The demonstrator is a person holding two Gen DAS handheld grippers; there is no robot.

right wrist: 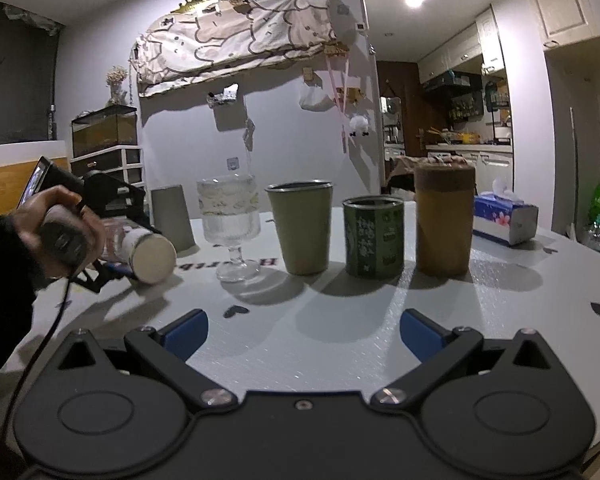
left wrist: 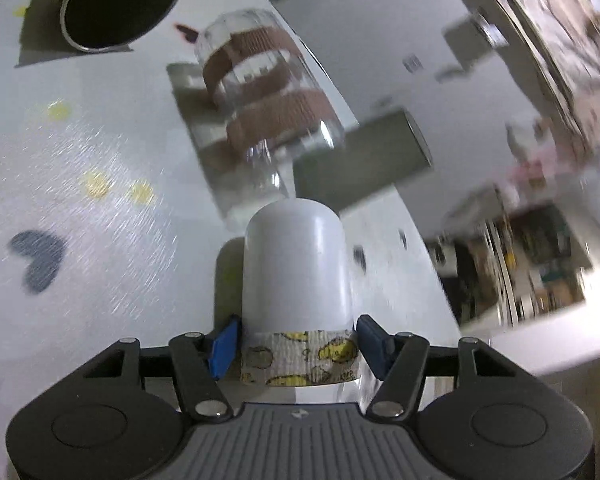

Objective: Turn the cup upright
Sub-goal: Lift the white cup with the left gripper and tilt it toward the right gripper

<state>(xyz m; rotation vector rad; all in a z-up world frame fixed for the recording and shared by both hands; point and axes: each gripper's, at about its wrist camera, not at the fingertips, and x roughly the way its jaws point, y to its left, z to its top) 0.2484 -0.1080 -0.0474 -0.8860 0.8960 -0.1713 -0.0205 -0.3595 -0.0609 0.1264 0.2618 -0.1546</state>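
Observation:
My left gripper (left wrist: 296, 346) is shut on a white cup (left wrist: 298, 270) with a patterned tape band near its rim. The blue pads (left wrist: 224, 344) press on that band. The cup lies tilted, its closed base pointing away from the camera. In the right wrist view the same cup (right wrist: 146, 250) is held on its side just above the table, base end toward the camera, in the hand-held left gripper (right wrist: 100, 240). My right gripper (right wrist: 304, 332) is open and empty, low over the table's near side.
On the white table (right wrist: 340, 320) stand a grey cup (right wrist: 172, 216), a stemmed glass (right wrist: 230, 220), an olive tumbler (right wrist: 302, 226), a green tin (right wrist: 374, 236), a tall brown canister (right wrist: 444, 218) and a tissue box (right wrist: 504, 218). The left wrist view shows the banded glass (left wrist: 260, 80) and a dark-mouthed cup (left wrist: 120, 0).

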